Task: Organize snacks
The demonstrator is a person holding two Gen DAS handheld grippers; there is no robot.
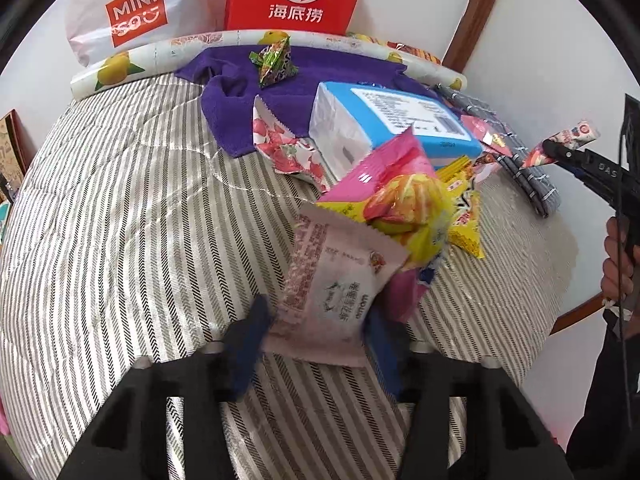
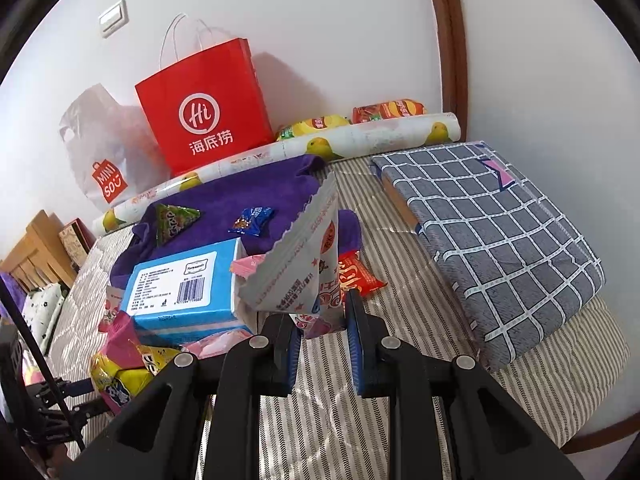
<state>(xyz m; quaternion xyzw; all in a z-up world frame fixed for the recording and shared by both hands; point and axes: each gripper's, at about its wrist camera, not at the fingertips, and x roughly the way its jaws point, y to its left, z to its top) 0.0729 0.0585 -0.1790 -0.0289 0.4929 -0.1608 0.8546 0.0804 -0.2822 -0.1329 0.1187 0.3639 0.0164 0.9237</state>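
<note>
Pale pink snack packet [image 1: 340,284] upright, long axis vertical, between left hand-held gripper [image 1: 316,336] pads.

Red paper bag [image 2: 204,116] against wall; purple towel [image 2: 248,196]; checked folded blanket [image 2: 500,232]

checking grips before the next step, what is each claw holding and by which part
The left claw grips a pale pink snack packet by its lower end. The right claw pinches a grey-white snack packet by its bottom edge.

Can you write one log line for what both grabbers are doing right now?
left hand-held gripper: shut on pale pink snack packet | right hand-held gripper: shut on grey-white snack packet | surface: striped bed cover
</note>
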